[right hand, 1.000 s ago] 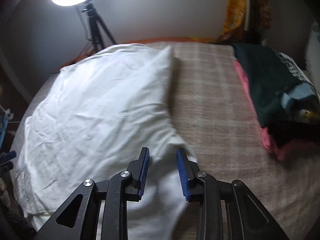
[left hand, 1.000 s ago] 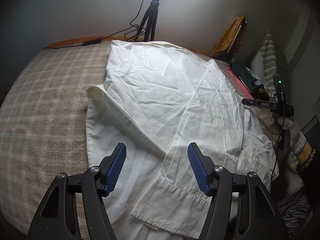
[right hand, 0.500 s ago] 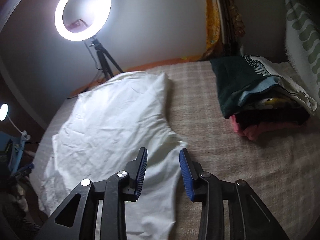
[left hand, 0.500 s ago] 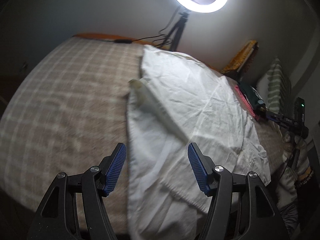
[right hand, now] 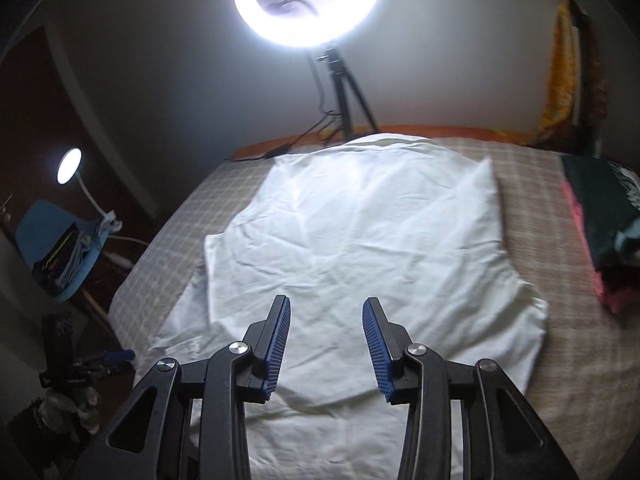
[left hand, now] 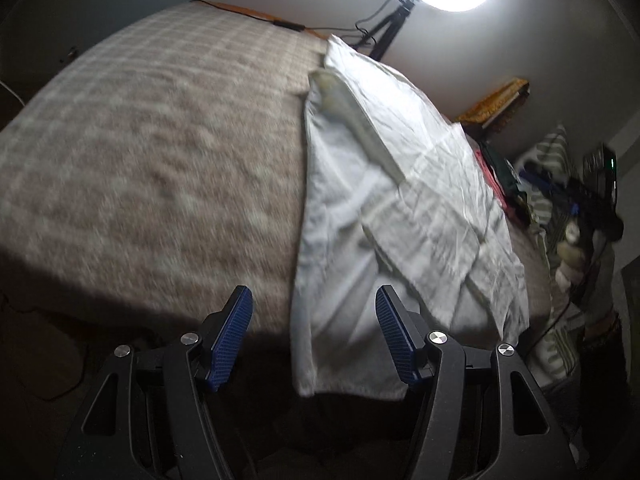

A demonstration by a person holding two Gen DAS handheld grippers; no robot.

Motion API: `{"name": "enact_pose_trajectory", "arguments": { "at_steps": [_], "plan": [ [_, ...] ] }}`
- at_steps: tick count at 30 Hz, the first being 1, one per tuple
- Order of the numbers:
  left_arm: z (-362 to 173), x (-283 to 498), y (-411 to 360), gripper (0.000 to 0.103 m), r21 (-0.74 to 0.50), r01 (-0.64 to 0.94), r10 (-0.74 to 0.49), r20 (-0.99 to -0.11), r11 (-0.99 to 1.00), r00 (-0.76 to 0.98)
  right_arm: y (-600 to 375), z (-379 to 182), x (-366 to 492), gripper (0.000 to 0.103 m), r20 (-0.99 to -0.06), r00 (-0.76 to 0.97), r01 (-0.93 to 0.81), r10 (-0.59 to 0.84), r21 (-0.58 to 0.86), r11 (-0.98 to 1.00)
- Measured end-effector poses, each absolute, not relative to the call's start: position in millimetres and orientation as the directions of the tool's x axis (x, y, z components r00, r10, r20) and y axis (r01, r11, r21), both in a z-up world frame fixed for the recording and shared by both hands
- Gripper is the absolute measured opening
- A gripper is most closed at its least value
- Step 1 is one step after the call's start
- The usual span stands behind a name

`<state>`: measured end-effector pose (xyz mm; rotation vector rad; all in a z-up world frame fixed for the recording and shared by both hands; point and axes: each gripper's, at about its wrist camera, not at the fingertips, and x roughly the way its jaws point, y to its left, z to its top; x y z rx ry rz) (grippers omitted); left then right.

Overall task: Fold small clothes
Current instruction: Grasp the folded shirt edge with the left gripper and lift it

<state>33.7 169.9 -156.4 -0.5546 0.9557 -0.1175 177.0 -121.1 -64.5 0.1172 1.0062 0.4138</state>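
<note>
A white shirt (left hand: 404, 200) lies spread on the checked beige bed cover (left hand: 152, 148), with a sleeve folded across it and its near edge hanging over the bed's side. It also shows in the right wrist view (right hand: 360, 248), wrinkled and flat. My left gripper (left hand: 314, 328) is open and empty, held off the bed's near edge at the shirt's hanging corner. My right gripper (right hand: 326, 336) is open and empty, just above the shirt's near part. The right gripper also appears far right in the left wrist view (left hand: 576, 196).
A lit ring light on a tripod (right hand: 306, 0) stands behind the bed. A stack of folded dark and pink clothes (right hand: 600, 232) lies at the bed's right side. A blue chair with items (right hand: 60, 248) and a small lamp (right hand: 69, 166) stand left.
My left gripper has pulled back and swung left, off the bed's edge. My right gripper has opened wider and turned left to face the shirt's middle.
</note>
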Motion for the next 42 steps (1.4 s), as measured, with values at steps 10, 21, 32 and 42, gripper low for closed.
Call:
{"name": "enact_pose_trajectory", "arguments": {
  "at_steps": [10,21,32,42],
  "plan": [
    [-158.3,25.1,159.7,0.062,-0.480,-0.119,-0.326,-0.738,0.869,0.590,-58.5,-77.1,179.4,0.049,-0.808,0.396,-0.373,0.437,0.294,0.880],
    [-162.8,26.0,162.7,0.030,-0.516,-0.114,-0.365,-0.728,0.849,0.580,0.3,-77.2,207.1,0.051,-0.832,0.343,-0.431,0.436,0.273,0.860],
    [-161.2,28.5,153.6,0.002,-0.515,-0.087,-0.371,-0.716,0.853,0.592,70.9,-106.0,287.4,0.052,-0.879,0.243,-0.381,0.410,0.302,0.874],
    [-146.4,26.2,147.1,0.001,-0.580,0.010,-0.458,-0.633,0.815,0.625,110.2,-146.5,353.9,0.052,-0.940,0.225,-0.289,0.257,0.187,0.939]
  ]
}}
